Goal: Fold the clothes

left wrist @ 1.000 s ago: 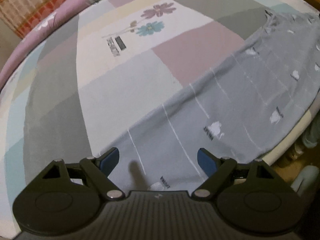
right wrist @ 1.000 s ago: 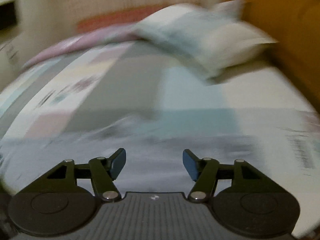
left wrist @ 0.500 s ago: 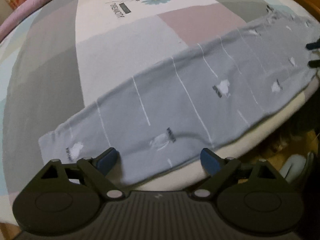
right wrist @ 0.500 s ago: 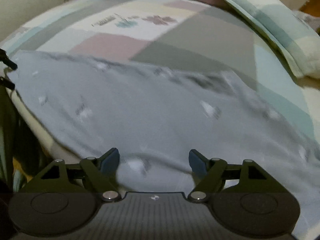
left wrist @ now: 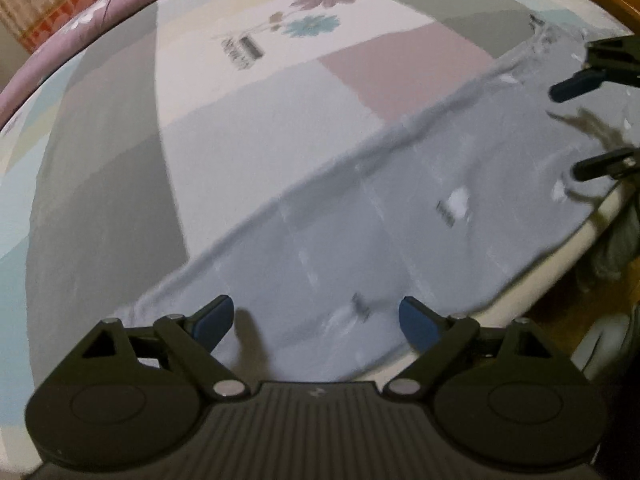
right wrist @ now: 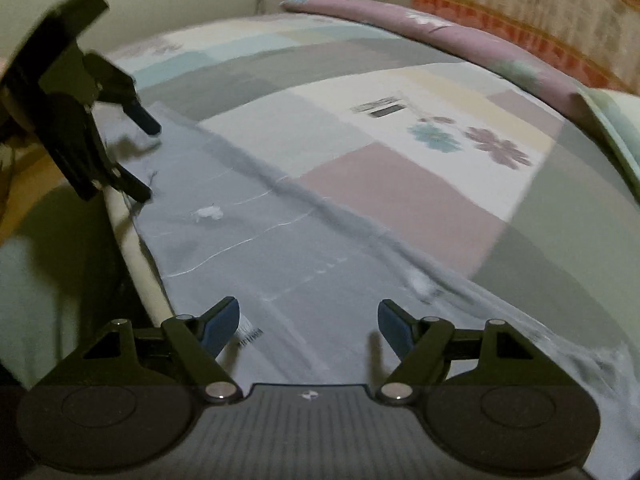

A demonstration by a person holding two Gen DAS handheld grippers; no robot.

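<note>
The grey garment (left wrist: pixel 400 216) lies flat in a long strip along the near edge of the bed (left wrist: pixel 240 128), on the patchwork bedspread (right wrist: pixel 400 184); white lines and small white prints run across it.

Changes in the last second: the right gripper (right wrist: pixel 308 320) swung across fast, from a blurred view of the pillow end of the bed to a spot over one end of the garment, and rolled hard on the way. It now shows in the left wrist view at the far right (left wrist: pixel 592 120). The left gripper (left wrist: pixel 316 320) slid a little along the strip and has since settled at the opposite end; it shows in the right wrist view too (right wrist: pixel 136 152).

Jaws: both pairs stand wide apart with nothing between the pads. The left widened slightly. The right widened more and then levelled off. Cloth lies under both, not pinched.

Meaning for the task: the garment looks spread and let go, and the two grippers now bracket its two ends. Likely the setup for the next fold, each side taking an end or edge. No grasp yet. The far long edge looks slightly bunched, so a fold could come out uneven.
</note>
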